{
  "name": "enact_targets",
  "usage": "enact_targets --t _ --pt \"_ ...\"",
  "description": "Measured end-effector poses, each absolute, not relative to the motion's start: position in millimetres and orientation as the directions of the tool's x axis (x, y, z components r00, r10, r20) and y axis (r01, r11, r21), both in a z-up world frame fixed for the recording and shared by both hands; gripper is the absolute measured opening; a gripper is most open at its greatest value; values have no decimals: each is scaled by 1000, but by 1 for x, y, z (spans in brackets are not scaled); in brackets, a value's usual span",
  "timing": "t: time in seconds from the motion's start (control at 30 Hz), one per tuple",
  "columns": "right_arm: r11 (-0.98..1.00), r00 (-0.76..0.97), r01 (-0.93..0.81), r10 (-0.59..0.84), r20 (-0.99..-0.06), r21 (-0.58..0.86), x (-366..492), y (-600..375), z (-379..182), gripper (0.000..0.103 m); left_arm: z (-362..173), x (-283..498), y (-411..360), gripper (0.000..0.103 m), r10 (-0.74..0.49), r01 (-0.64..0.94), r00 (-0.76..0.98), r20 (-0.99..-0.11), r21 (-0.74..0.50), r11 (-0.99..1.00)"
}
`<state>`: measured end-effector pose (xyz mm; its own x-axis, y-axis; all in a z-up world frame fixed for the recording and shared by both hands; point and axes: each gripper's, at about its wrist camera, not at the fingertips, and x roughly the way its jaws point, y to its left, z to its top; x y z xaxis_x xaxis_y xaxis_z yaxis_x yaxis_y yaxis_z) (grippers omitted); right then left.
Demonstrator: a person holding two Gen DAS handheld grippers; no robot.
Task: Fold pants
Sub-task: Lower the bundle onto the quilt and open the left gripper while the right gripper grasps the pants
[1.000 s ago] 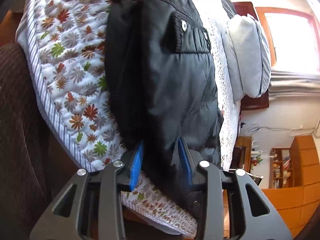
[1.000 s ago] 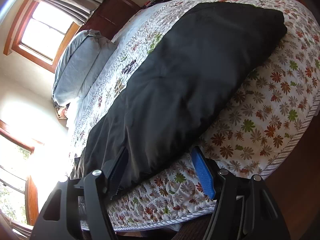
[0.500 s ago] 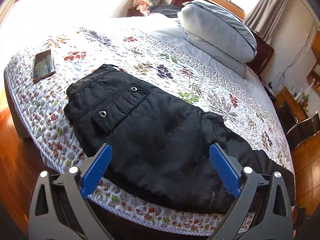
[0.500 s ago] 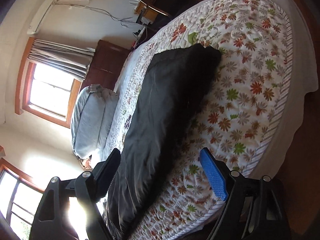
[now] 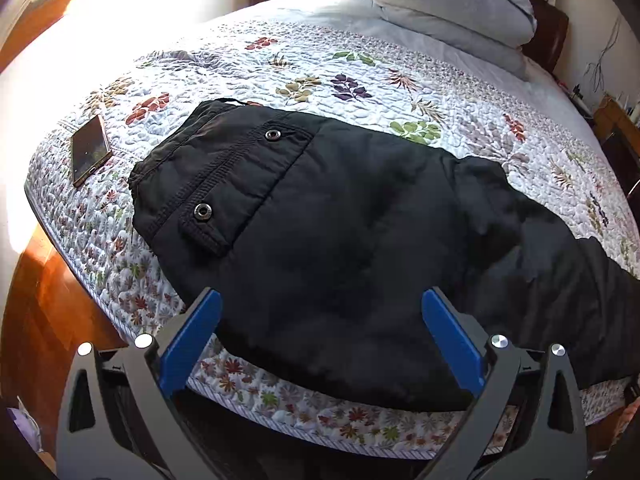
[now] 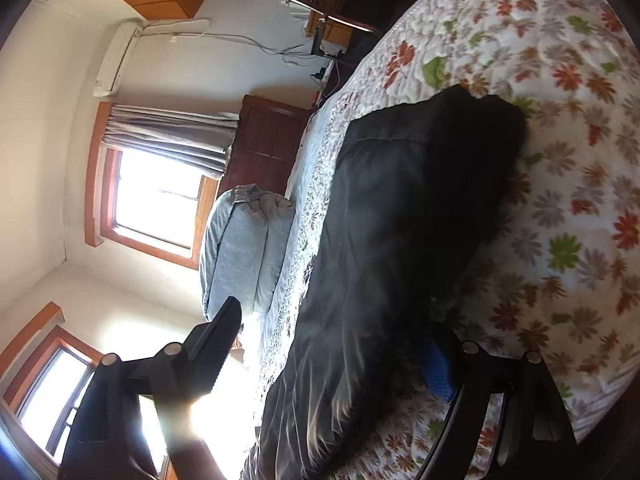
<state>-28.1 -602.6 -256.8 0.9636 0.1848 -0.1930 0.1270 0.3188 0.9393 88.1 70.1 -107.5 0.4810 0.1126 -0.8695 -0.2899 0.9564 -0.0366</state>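
Black padded pants (image 5: 340, 216) are lying across the near edge of the bed (image 5: 360, 56), on a floral quilt (image 5: 256, 76). Waist end is sitting toward the phone (image 5: 89, 149); legs are trailing off the other way, along the bed edge. They look already doubled lengthwise, one leg over the other, though the layers are hard to separate in this dark cloth.

Left gripper (image 5: 320, 334) is hanging above the seat area, jaws spread wide and touching nothing; they have just been opening, and no cloth is between them. Right gripper (image 6: 332, 344) is coming in low beside the leg end (image 6: 400, 240), jaws standing well apart after opening too. Its blue pad (image 6: 438, 372) is sitting just beside the fabric edge, and the fabric is running up between the jaws without being pinched, as far as the blur allows.

Handling, by judgement: quilted shell, thick and soft, probably light for its bulk. It is likely slippery on the surface and springy, so a fold may puff back open. A thin pinch would be sliding off; better to be taking a deep bite at the hem with the right and at the waistband (image 5: 192, 168) near the snaps with the left, then carrying hem to waist.

Pillows (image 5: 440, 4) are stacked well apart.
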Motion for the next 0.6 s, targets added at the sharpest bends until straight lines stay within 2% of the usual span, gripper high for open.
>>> enact_targets --t 0.07,0.2,0.3,0.33,0.4,0.47,0.6 --pt "342 952 192 165 -259 920 -16 -601 -258 81 -111 89 72 100 108 -285 469 -877 -34 958" --pt "392 945 219 143 -294 894 -2 -601 -253 76 -116 88 75 100 98 -284 452 -886 -39 958" --pt "399 946 222 133 -296 890 -4 -603 -252 51 -121 91 78 100 126 -285 426 -896 -1 959" --pt "396 947 220 132 -293 891 -4 -603 -252 37 -123 91 80 100 142 -287 420 -896 17 958" --pt "404 944 229 129 -303 886 -4 -601 -253 25 -125 93 83 100 174 -291 416 -892 51 955" --pt "420 941 237 125 -315 876 -8 -600 -252 19 -128 94 88 100 210 -301 407 -889 87 950" --pt "481 938 245 102 -331 842 -15 -593 -237 15 -134 95 96 100 216 -310 385 -898 94 946"
